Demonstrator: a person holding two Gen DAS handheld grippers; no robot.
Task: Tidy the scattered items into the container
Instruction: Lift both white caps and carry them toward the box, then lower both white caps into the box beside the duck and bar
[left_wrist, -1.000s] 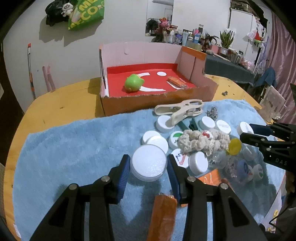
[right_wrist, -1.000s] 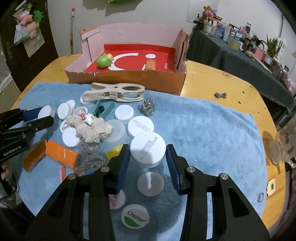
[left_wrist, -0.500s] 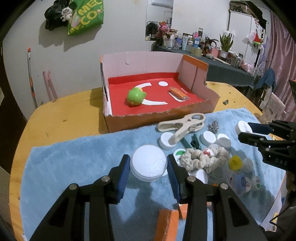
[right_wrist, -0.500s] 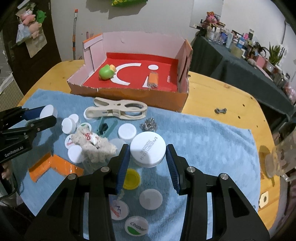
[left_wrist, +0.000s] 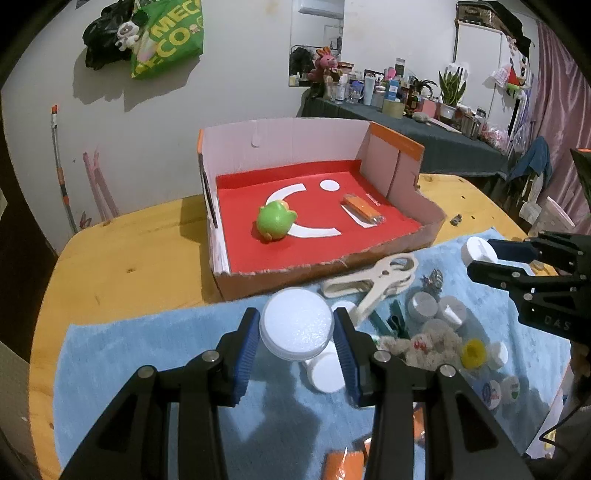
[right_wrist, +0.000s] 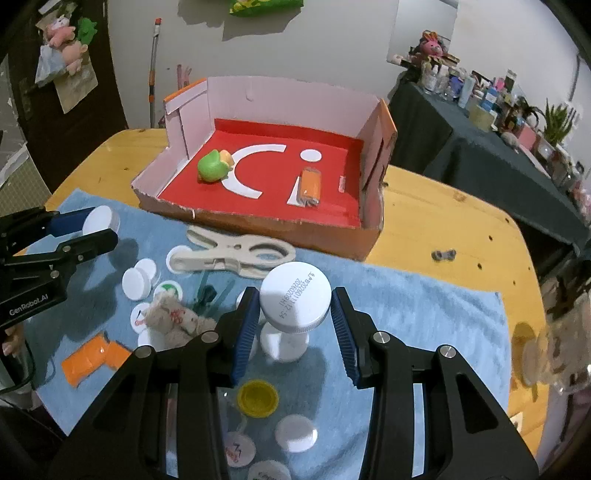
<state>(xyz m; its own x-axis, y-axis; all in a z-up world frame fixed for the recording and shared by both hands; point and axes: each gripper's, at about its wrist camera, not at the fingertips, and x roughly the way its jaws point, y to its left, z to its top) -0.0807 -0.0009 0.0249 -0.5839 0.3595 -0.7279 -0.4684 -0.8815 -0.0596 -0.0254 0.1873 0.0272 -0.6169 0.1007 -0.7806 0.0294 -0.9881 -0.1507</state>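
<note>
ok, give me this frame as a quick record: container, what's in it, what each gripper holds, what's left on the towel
container: cardboard box, open top, red floor, beyond the towel
in box: green toy; orange packet
left gripper: shut on a smooth white lid, held above the towel
right gripper: shut on a ridged white cap with a printed code
on blue towel: big clothespin, knitted toy, yellow cap, orange pieces, many white caps
done: no, most items outside the box

Place: I was in a lived-in home room | wooden table (left_wrist: 122, 254) under a blue towel (right_wrist: 413, 306) | side counter (left_wrist: 424, 129) crowded with bottles, jars and a potted plant (left_wrist: 451, 88) | plush toys (right_wrist: 61, 40) hung on the door | green shopping bag (left_wrist: 168, 35) on the wall | pink curtain (left_wrist: 561, 88).
</note>
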